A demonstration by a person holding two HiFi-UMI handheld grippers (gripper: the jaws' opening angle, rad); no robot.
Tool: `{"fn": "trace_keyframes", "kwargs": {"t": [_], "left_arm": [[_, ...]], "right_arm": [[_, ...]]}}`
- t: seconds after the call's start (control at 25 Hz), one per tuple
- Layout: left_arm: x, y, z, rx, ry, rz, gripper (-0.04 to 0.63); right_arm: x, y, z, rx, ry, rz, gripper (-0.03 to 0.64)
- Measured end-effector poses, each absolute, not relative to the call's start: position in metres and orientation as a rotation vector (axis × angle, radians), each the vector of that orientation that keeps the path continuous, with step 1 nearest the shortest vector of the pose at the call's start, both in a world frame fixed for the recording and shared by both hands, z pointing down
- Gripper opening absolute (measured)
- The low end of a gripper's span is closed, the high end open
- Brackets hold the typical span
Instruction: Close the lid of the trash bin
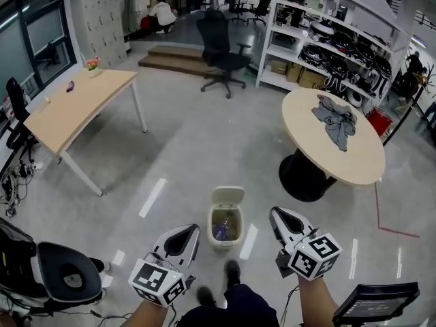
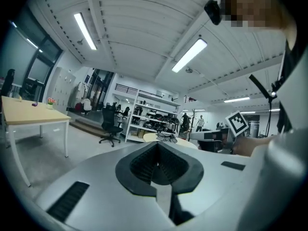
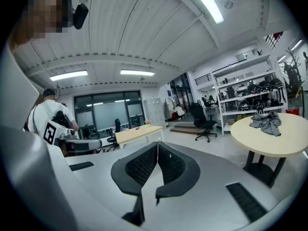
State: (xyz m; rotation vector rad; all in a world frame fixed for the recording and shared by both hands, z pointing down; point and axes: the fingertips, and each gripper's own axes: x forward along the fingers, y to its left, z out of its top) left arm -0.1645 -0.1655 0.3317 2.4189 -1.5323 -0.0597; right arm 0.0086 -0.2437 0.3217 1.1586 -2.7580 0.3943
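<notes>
A small cream trash bin [image 1: 225,223] stands on the floor in front of the person's feet, with its lid [image 1: 227,196] swung up and back, so the inside shows some rubbish. My left gripper [image 1: 183,237] is held to the bin's left and my right gripper [image 1: 283,218] to its right, both above the floor and apart from the bin. Each has its jaws pressed together with nothing between them. The left gripper view [image 2: 158,165] and the right gripper view [image 3: 157,159] point out across the room, and the bin is not in them.
A round table [image 1: 334,138] with grey cloth [image 1: 336,122] stands to the right, a rectangular desk [image 1: 75,107] to the left. An office chair [image 1: 221,53] and shelves [image 1: 337,43] are at the back. A black chair [image 1: 65,274] sits near left.
</notes>
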Motion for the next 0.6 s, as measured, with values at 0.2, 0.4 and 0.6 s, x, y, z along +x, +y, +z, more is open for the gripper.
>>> {"fn": "trace_keyframes", "kwargs": {"t": [0.2, 0.4, 0.6], "left_arm": [[-0.167, -0.234, 0.364, 2.348, -1.554, -0.032, 0.000], [-0.163, -0.308, 0.401, 2.260, -1.573, 0.020, 0.000], [-0.157, -0.373, 0.452, 2.188, -1.593, 0.112, 0.000]], "right_arm": [[-0.001, -0.317, 0.360, 1.100, -2.738, 0.481, 0.008], [-0.005, -0.394, 0.408, 1.010, -2.694, 0.547, 0.008], [-0.007, -0.461, 0.465, 0.942, -2.608, 0.655, 0.008]]}}
